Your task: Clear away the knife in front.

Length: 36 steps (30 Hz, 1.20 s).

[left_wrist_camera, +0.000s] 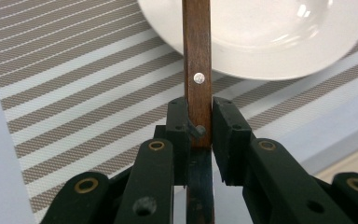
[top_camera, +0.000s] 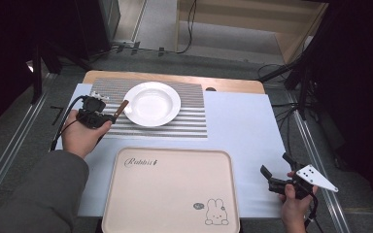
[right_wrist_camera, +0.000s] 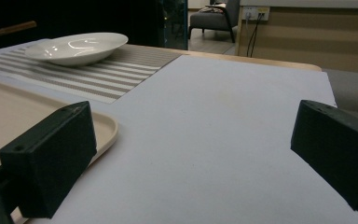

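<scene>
Fig.: wooden-handled utensil point(left_wrist_camera: 197, 70), stiff, light, prob. smooth, is pinched at handle by L tongs point(left_wrist_camera: 199, 128), beside plate point(top_camera: 152, 103) over striped mat point(top_camera: 184, 119). R tongs point(top_camera: 277, 171) are spread, empty, near tray point(top_camera: 170, 194).

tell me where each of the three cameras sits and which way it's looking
High view: above the person's side, looking forward and down on the tray; both hands and the left gripper show.
Left gripper view: on the left gripper, along jaws clamped on a wooden handle towards the white plate.
Right gripper view: on the right gripper, low across the table between open jaws.
All three share the plate and striped placemat.
</scene>
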Each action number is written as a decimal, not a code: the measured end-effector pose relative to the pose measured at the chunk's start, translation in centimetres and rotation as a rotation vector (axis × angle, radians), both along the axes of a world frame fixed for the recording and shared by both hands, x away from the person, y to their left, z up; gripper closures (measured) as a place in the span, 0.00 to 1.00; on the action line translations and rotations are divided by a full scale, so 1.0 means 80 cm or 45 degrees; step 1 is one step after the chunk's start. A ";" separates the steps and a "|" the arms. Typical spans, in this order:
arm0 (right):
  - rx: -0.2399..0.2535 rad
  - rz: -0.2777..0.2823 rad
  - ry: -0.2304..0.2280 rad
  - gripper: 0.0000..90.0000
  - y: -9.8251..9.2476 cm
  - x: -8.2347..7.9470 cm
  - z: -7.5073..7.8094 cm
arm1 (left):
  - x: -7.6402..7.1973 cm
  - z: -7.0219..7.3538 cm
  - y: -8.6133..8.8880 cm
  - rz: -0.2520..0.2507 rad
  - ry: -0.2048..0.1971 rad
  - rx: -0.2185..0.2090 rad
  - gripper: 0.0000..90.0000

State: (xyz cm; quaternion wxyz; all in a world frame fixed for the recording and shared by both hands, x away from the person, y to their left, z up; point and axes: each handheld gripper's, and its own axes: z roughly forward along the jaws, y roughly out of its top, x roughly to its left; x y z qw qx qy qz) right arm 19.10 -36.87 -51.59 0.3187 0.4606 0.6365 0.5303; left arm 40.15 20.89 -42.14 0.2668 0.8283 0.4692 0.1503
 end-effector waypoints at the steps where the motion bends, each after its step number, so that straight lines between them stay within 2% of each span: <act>1: 0.000 0.000 0.000 0.00 0.000 0.000 0.000 | -0.003 0.001 -0.001 -0.006 -0.001 0.000 0.87; 9: -0.001 0.002 0.001 0.00 0.000 0.000 0.000 | -0.023 0.006 -0.008 -0.047 -0.008 -0.011 0.87; 13: -0.002 0.002 0.002 0.00 0.000 0.000 0.000 | -0.034 0.010 -0.011 -0.068 -0.015 -0.047 0.87; 16: -0.002 0.002 0.004 0.00 0.001 0.000 0.000 | -0.042 0.011 -0.016 -0.094 -0.013 -0.049 0.87; 29: -0.008 0.002 -0.001 0.00 0.001 0.000 0.000 | -0.082 0.006 -0.024 -0.145 0.001 -0.110 0.87; 36: -0.010 0.001 -0.001 0.00 0.001 0.000 0.000 | -0.105 0.000 -0.030 -0.165 0.010 -0.117 0.87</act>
